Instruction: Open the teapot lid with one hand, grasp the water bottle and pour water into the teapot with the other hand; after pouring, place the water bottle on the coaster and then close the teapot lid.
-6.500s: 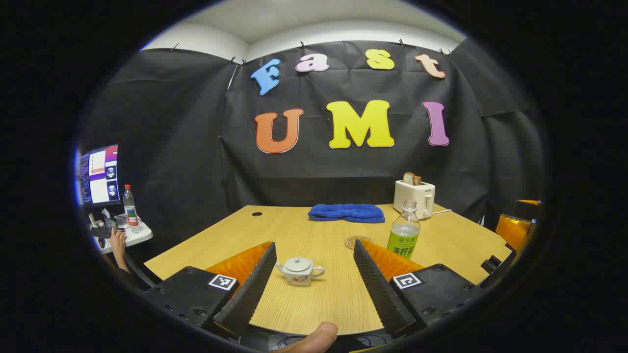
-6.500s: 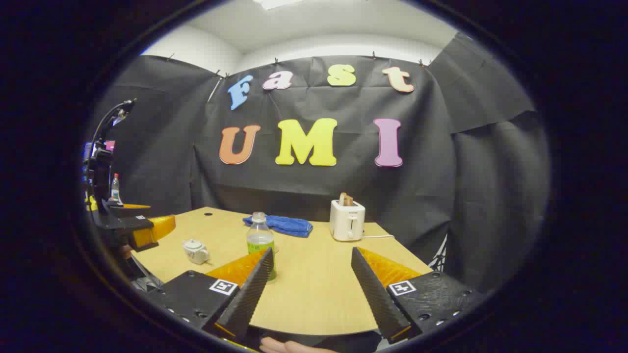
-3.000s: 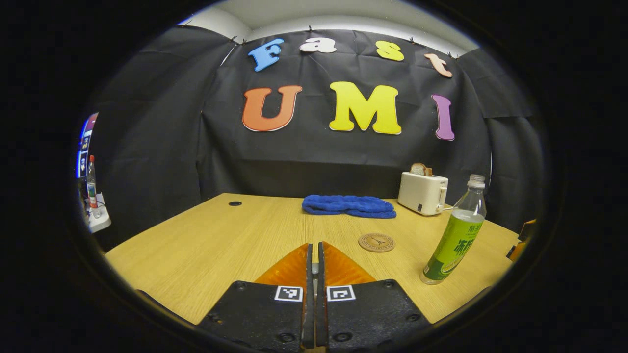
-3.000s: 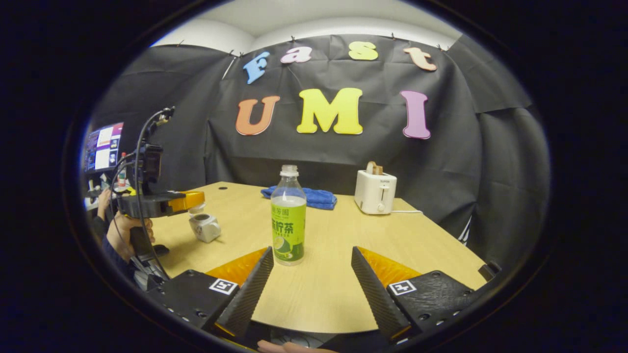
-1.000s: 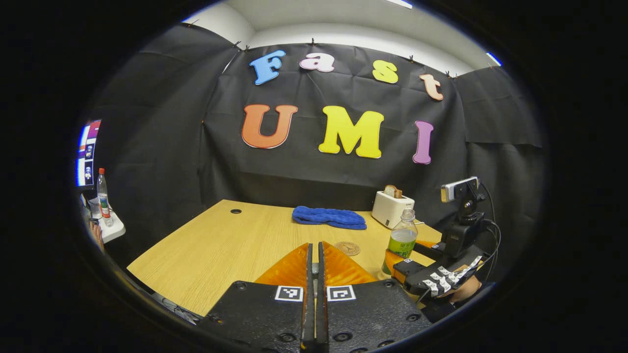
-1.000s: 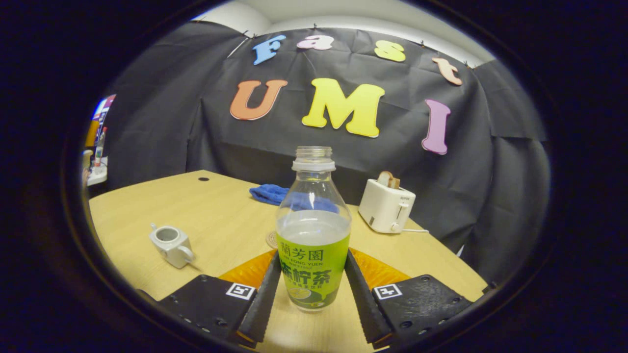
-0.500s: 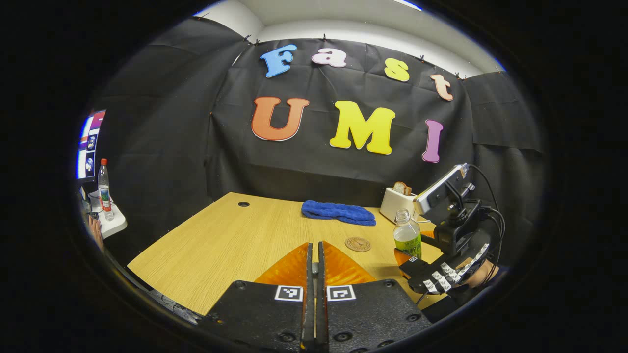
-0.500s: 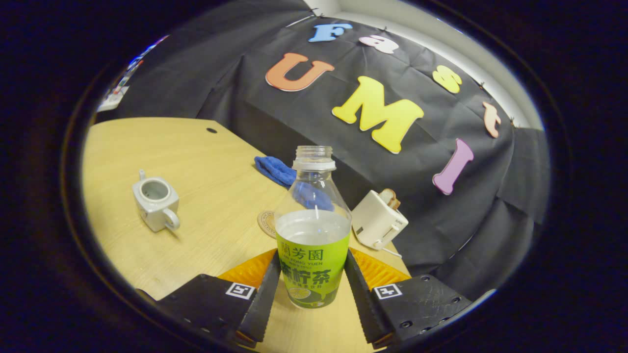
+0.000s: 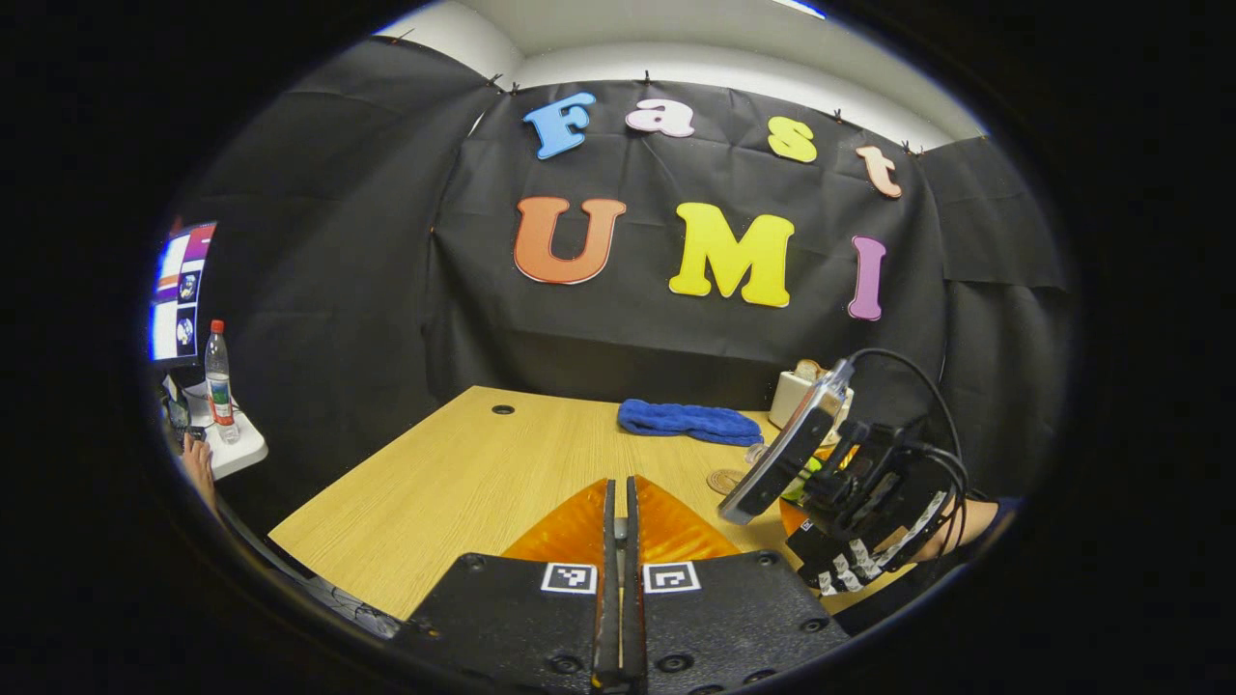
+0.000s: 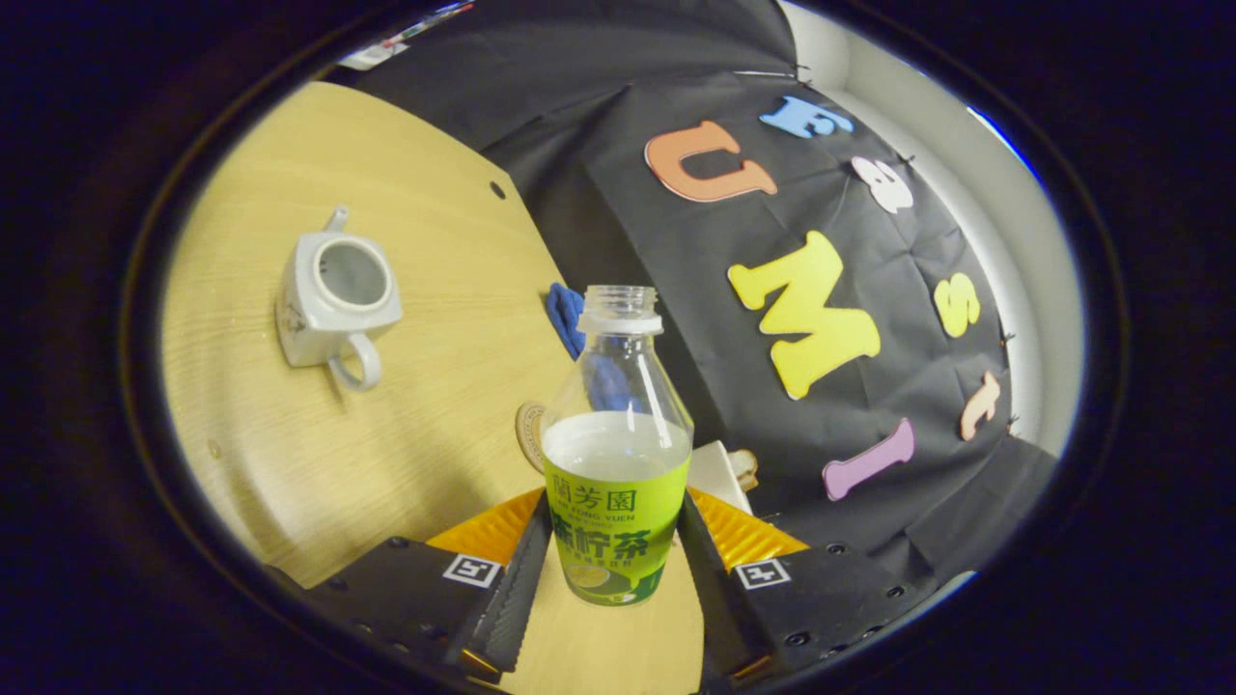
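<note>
In the right gripper view the right gripper [image 10: 606,569] has both fingers pressed against the sides of the bottle [image 10: 616,473], which is uncapped and partly full of water; the view is rolled, with the lidless teapot [image 10: 333,294] on the table [image 10: 290,454] up and to the left, apart from the bottle, and the coaster [image 10: 529,434] just behind the bottle. In the left gripper view the left gripper [image 9: 621,541] has its fingers closed to a thin slit above the table; I cannot tell whether anything sits between them.
</note>
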Motion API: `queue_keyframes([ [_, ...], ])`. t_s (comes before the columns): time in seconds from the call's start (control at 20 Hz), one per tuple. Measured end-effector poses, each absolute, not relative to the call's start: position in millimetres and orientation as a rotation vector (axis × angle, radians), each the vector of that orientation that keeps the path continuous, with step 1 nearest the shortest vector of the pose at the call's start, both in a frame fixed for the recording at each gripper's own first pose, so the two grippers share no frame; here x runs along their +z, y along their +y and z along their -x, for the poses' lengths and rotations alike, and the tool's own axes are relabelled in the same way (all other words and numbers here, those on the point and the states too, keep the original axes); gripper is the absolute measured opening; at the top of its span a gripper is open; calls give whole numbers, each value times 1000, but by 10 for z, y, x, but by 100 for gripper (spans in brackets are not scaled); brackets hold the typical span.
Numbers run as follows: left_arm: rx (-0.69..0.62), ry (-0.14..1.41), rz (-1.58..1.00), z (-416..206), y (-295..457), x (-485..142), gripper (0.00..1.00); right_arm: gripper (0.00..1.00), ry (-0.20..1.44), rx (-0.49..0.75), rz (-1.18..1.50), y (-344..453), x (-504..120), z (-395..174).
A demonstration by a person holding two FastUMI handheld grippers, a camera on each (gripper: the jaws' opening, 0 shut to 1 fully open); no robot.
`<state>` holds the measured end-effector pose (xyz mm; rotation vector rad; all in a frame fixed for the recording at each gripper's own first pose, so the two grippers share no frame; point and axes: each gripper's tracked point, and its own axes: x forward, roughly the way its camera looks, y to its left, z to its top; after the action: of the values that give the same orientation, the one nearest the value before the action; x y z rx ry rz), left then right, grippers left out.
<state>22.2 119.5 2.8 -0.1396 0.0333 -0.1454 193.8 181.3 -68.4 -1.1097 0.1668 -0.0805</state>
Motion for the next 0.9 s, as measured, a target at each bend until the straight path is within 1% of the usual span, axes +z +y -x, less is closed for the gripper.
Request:
queue_keyframes([
  [0.05,-142,30,139,-224,1217,36,4,74,153,-82,1147,1841,-680,-1948],
  [0.2,-143,16,137,-221,1223,70,4,73,97,-95,1279,1915,-647,-1953],
  [0.4,-146,1,121,-220,1214,92,4,74,3,-77,1458,2110,-651,-1911],
  [0.55,-149,-1,121,-212,1198,108,4,74,-33,-84,1550,2119,-622,-1937],
  [0.8,-153,-5,126,-230,1196,101,4,73,-129,-147,1749,2288,-583,-1876],
  [0.9,-149,0,129,-223,1207,89,4,74,-140,-169,1806,2320,-581,-1859],
])
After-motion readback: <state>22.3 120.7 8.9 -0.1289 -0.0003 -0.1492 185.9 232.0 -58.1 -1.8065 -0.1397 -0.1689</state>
